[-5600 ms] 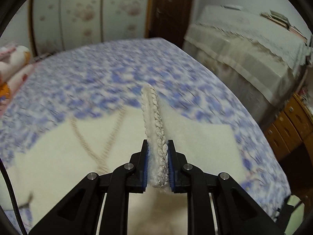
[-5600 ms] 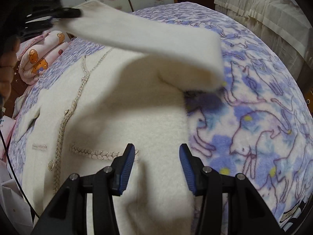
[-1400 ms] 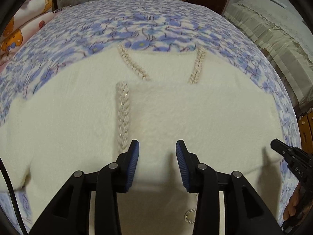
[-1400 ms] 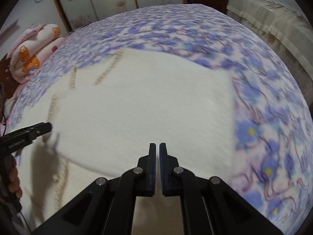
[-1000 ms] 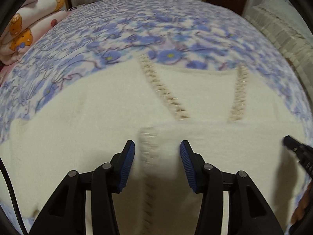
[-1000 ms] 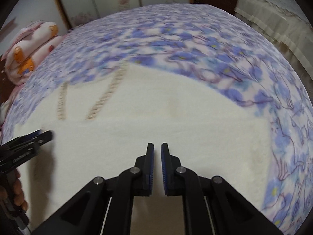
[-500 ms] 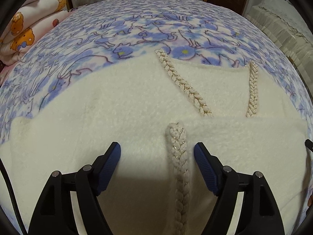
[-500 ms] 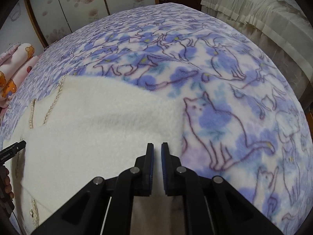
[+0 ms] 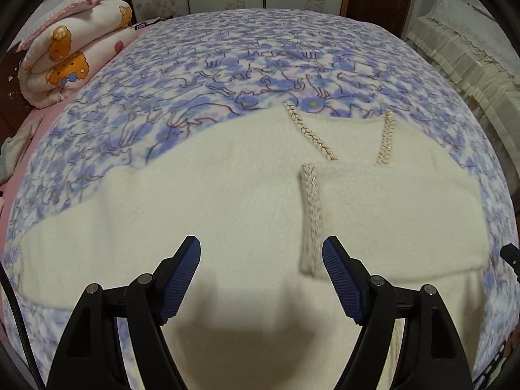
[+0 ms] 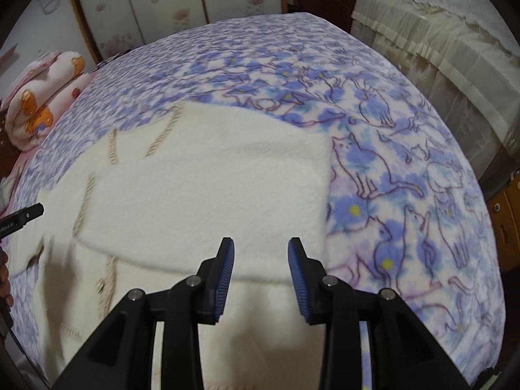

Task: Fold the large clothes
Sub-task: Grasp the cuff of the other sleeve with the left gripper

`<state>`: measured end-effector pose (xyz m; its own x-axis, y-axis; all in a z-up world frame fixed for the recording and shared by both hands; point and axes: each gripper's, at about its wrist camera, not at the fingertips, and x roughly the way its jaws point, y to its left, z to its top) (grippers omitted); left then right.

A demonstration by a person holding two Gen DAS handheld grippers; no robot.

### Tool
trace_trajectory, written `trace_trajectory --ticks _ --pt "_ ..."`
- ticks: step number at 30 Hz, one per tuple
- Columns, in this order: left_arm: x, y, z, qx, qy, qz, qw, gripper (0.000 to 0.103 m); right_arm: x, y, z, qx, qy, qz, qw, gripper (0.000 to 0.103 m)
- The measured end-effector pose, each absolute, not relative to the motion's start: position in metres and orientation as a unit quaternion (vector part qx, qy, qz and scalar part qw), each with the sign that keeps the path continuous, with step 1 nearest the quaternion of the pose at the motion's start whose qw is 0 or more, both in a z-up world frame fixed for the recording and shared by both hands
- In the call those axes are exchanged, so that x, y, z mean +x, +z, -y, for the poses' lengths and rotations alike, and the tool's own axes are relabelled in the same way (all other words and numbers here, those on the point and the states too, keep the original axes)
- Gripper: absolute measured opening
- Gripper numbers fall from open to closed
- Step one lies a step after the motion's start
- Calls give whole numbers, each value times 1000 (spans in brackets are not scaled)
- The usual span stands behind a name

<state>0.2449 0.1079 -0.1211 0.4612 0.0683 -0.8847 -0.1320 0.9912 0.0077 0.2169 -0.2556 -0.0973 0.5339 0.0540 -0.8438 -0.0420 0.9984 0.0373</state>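
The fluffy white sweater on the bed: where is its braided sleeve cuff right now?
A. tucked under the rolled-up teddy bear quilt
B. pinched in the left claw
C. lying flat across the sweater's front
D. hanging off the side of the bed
C: the braided cuff lies flat on the white sweater, and the left claw is open above it, holding nothing.

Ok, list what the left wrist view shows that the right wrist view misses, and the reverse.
Left wrist only: the left sleeve stretched out flat. Right wrist only: a wooden drawer unit at the far right. Both: the cream cardigan, cat-print blanket, rolled quilt, and each view's own tongs, left and right, open above the fabric, gripping nothing.
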Motion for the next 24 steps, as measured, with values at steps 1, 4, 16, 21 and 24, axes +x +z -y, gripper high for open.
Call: trace_trajectory --ticks 1,4,16,21,24 --pt "231 -111 -110 -32 55 -513 856 76 209 -90 250 3 32 -478 878 34" --pt "195 -90 -115 -37 48 -509 859 76 182 -68 232 -1 48 -463 885 34" --pt "67 -62 -150 -53 32 -512 857 76 87 -35 162 -33 101 -444 890 34" --pt "37 -73 -178 -72 31 -523 849 76 65 -46 130 -43 117 -456 881 34" --pt "26 -83 -204 -97 37 -530 842 76 57 -55 107 -47 127 -468 873 34"
